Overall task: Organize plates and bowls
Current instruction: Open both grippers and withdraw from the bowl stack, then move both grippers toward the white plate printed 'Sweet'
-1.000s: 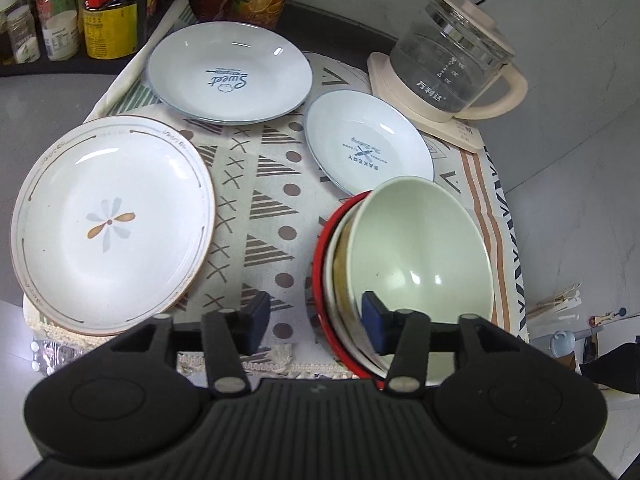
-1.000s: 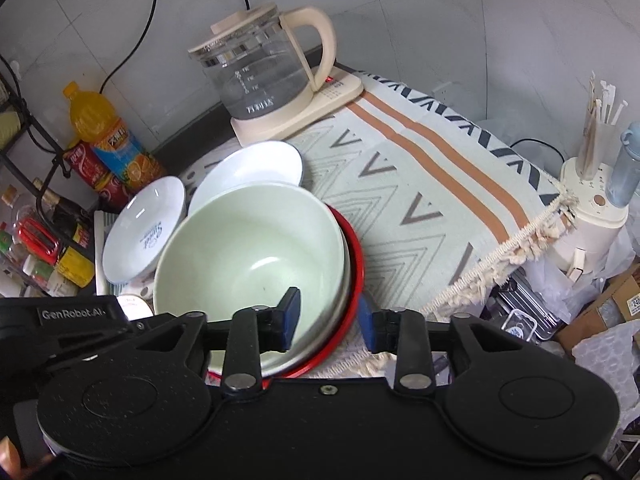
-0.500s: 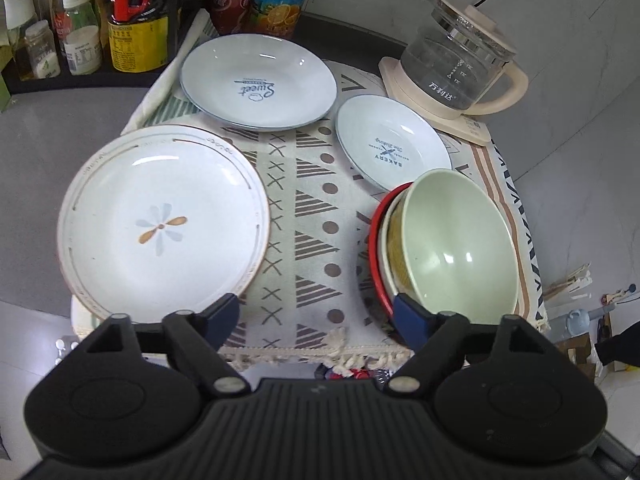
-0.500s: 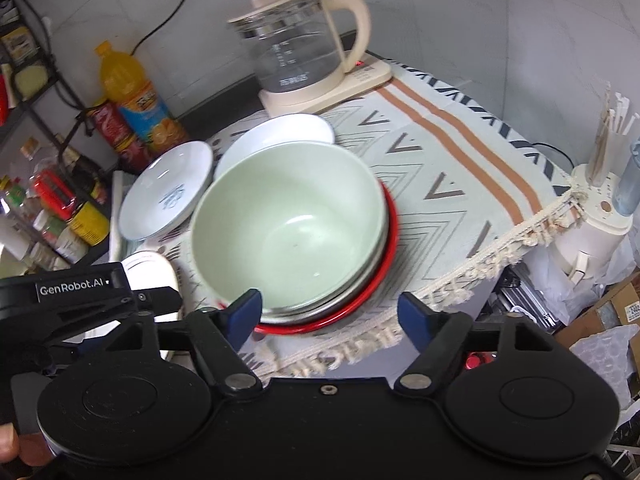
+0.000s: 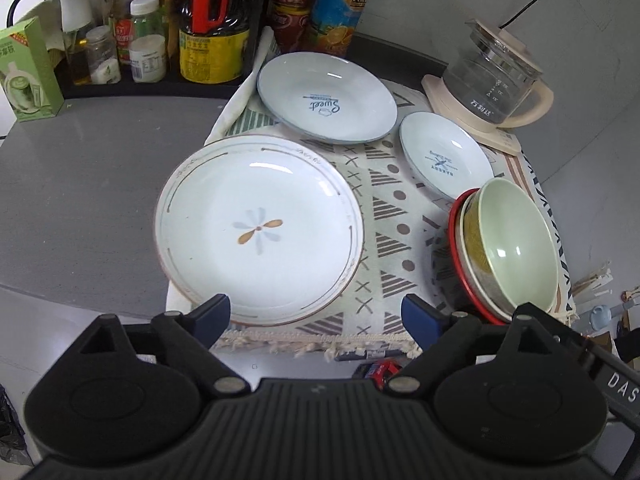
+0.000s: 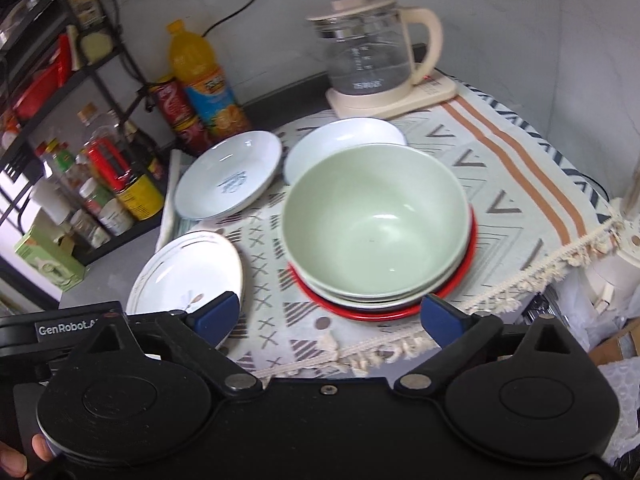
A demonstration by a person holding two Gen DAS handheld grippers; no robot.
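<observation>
A pale green bowl [image 6: 376,224] [image 5: 520,240] sits on top of a stack of bowls with a red-rimmed one [image 6: 384,312] at the bottom, on a patterned cloth [image 5: 384,216]. To its left lie a large white plate with a flower [image 5: 258,228] [image 6: 188,272], a "Sweet" plate [image 5: 326,96] [image 6: 230,174] and a small "Bakery" plate [image 5: 446,160] [image 6: 340,140]. My left gripper [image 5: 318,314] hangs over the cloth's front edge, its jaws still opening with nothing between them. My right gripper [image 6: 332,316] is pulled back from the stack, jaws also opening and empty.
A glass kettle on a cream base [image 5: 492,80] [image 6: 376,60] stands at the back right. Bottles and jars [image 5: 208,28] crowd the back left beside a wire rack [image 6: 48,80]. A green carton [image 5: 24,76] stands on the grey counter [image 5: 80,200]. The cloth's fringe [image 6: 520,280] hangs over the table edge.
Both grippers let go of the bowl stack's rim, opened wide and drew back. The left view has swung leftwards, bringing the flower plate to the middle.
</observation>
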